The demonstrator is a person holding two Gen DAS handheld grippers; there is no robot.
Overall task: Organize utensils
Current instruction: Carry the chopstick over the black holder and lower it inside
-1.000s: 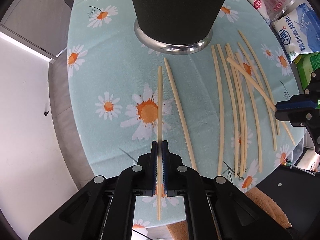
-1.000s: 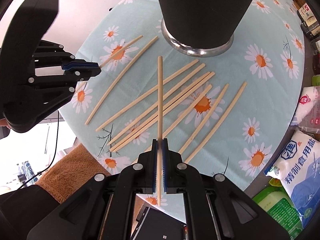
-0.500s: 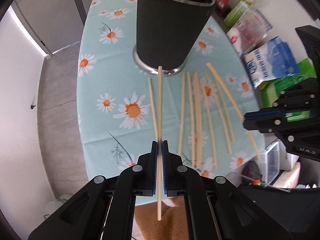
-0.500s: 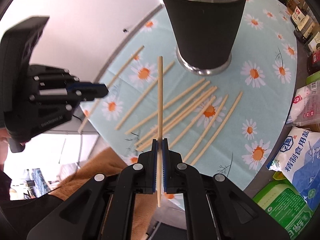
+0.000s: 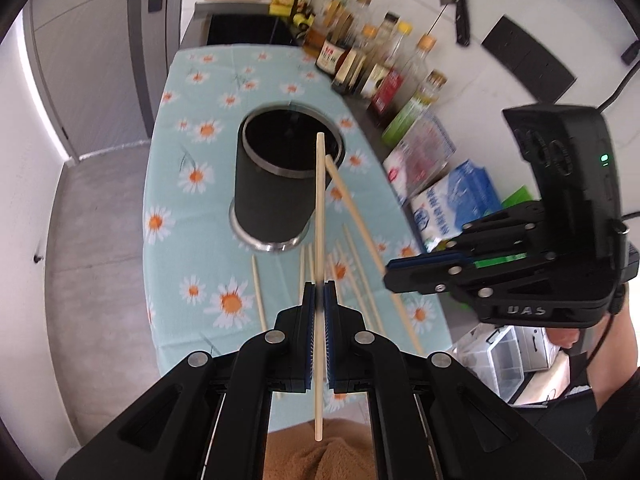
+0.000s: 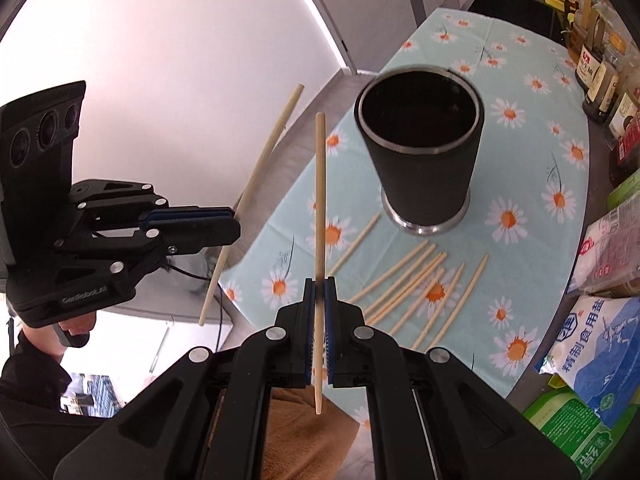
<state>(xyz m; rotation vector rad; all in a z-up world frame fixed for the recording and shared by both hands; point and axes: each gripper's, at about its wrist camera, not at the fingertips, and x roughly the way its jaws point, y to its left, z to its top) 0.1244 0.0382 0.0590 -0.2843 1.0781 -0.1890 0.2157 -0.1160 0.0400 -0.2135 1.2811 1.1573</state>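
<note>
Both hand-held grippers (image 5: 319,292) (image 6: 319,290) hang tilted downward, each clamping one chopstick (image 5: 319,216) (image 6: 320,200).

right tongs (image 6: 319,292): clamp chopstick (image 6: 319,200) | left tongs (image 6: 192,224): clamp second chopstick (image 6: 256,184) | holder (image 6: 420,152) upright

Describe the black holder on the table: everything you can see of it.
The holder is a tall, round cup, matte black outside, with a thin silvery rim and a shiny metal foot ring. It narrows slightly toward the base. It stands upright on the daisy tablecloth, mouth open, its interior dark and seemingly empty. Loose chopsticks lie on the cloth just in front of its base; whether any touches it cannot be told. Neither gripper touches it.
</note>
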